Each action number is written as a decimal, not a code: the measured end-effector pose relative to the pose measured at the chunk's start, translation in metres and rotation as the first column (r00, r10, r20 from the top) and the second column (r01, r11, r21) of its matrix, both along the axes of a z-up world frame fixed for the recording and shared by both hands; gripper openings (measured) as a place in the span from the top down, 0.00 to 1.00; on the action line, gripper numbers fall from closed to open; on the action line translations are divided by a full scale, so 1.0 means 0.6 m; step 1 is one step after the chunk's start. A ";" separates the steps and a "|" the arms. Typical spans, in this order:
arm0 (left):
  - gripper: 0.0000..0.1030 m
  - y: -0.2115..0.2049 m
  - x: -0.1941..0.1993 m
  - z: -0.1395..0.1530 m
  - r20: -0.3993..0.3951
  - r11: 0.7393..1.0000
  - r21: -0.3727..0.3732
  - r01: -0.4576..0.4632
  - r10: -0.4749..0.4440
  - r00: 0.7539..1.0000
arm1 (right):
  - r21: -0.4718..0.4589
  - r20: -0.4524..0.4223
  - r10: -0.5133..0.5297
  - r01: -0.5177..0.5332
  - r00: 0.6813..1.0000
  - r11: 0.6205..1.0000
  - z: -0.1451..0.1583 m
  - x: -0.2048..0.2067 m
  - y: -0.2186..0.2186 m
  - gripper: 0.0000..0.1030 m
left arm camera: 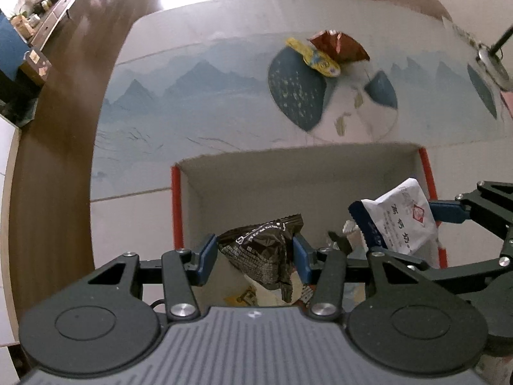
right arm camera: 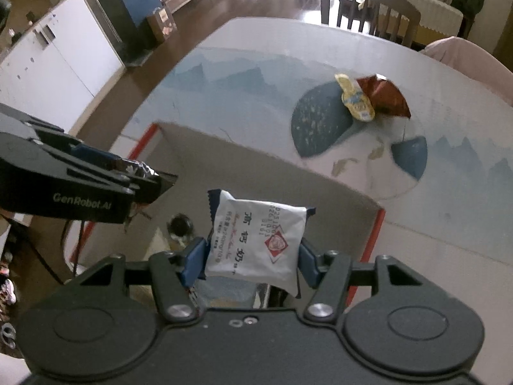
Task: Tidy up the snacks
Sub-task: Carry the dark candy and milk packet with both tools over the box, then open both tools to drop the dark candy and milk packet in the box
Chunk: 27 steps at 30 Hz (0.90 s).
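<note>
Snacks: my left hand-held gripper [left arm camera: 255, 256] pinches a brown packet [left arm camera: 266, 253], my right hand-held gripper [right arm camera: 251, 261] a white packet [right arm camera: 256, 243], both over the box [left arm camera: 288, 176]; two packets [left arm camera: 327, 53] lie near the counter's [left arm camera: 192, 112] far edge.

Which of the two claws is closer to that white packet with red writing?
Right. The right gripper is clamped on the white packet over the box; the left gripper holds a dark brown packet beside it.

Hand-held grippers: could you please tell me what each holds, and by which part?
The left hand-held gripper pinches the dark brown snack packet across its middle; the right hand-held gripper clamps the white snack packet by its lower side edges.
</note>
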State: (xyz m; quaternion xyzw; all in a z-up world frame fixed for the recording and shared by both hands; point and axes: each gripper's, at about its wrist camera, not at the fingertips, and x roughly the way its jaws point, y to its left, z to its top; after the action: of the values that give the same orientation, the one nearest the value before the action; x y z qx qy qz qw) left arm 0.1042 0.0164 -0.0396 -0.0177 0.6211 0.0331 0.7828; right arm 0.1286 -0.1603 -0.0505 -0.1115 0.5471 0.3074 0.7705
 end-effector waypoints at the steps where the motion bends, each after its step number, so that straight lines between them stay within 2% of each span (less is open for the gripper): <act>1: 0.52 -0.002 -0.001 -0.006 -0.004 1.000 0.002 0.003 -0.003 1.000 | -0.011 0.003 0.000 0.000 1.000 1.000 -0.007 -0.002 0.002 0.42; 12: 0.52 -0.018 0.029 -0.089 -0.094 0.999 0.044 0.004 0.000 0.996 | -0.081 -0.020 -0.021 0.019 1.000 0.997 -0.083 0.005 0.021 0.43; 19: 0.52 -0.021 0.055 -0.139 -0.155 0.999 0.042 -0.012 0.018 0.988 | -0.098 -0.035 -0.038 0.035 0.999 0.995 -0.110 0.017 0.029 0.43; 24: 0.52 -0.027 0.058 -0.167 -0.185 0.996 0.087 0.003 0.013 0.983 | -0.104 -0.043 -0.033 0.028 0.999 0.994 -0.119 0.019 0.034 0.42; 27: 0.52 -0.025 0.061 -0.181 -0.203 0.997 0.081 -0.006 0.023 0.979 | -0.105 -0.050 -0.030 0.025 0.998 0.994 -0.119 0.022 0.036 0.42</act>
State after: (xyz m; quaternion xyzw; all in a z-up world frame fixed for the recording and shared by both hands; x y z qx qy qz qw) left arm 0.1406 0.0015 -0.1480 0.0124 0.6961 0.0652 0.7149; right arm 0.1421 -0.1387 -0.1221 -0.1362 0.5834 0.2706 0.7536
